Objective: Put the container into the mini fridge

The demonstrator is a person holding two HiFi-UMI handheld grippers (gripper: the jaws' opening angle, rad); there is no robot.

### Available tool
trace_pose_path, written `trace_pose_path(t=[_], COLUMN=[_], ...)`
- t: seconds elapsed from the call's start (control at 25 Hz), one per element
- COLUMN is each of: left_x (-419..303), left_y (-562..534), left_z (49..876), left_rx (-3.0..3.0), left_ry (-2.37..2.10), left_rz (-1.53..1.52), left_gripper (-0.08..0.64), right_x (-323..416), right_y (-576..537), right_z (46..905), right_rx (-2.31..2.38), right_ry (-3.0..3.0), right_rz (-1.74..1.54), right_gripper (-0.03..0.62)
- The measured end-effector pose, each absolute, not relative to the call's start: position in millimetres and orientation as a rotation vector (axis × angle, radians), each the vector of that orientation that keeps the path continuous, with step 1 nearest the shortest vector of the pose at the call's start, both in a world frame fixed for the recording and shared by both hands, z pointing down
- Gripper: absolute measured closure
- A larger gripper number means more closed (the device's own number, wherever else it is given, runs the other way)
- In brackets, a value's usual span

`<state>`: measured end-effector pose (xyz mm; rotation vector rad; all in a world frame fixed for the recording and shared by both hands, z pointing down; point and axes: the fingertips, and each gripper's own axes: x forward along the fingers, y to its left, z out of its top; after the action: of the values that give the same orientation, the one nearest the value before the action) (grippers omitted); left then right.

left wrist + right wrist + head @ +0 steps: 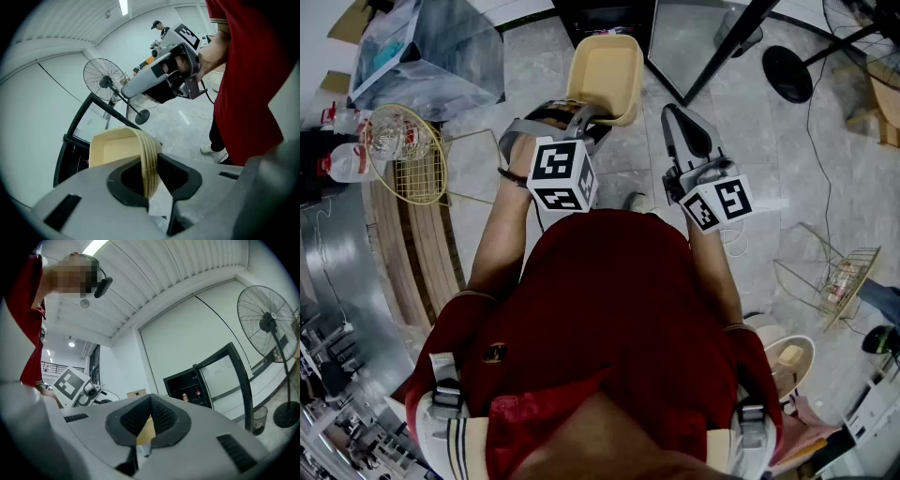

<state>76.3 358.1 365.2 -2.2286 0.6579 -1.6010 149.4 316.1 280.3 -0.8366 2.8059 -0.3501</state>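
Beige container (605,70) held up right in front of the open mini fridge (185,385)
Left gripper (586,120) is clenched on the container's near rim, keeping it above the tiled floor (769,169); right gripper (673,117) sits just beside it, jaws pinched together on nothing

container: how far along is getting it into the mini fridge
Done: the container is picked up, with the left gripper's jaws clamped on its rim, and the fridge door stands open. In hand: the container is held off the floor in front of the fridge. Left: carry it inside, set it on a shelf and let go. The right gripper is shut and empty.
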Motion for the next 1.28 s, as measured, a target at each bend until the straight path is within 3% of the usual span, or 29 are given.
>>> trace_pose_path(t=[0.84, 1.28], left_x=[101, 60], left_y=[322, 247], left_z=[388, 409], left_rx=[-2.202, -2.196], left_ry=[0.753, 0.751], left_rz=[-1.714, -1.726], left_gripper=[0.483, 0.485], right_x=[199, 155], right_y=[295, 232], right_z=[301, 310], right_rx=[-0.741, -0.738], right_ry=[2.855, 2.915], right_rz=[-0.424, -0.39], right_gripper=[0.594, 0.594])
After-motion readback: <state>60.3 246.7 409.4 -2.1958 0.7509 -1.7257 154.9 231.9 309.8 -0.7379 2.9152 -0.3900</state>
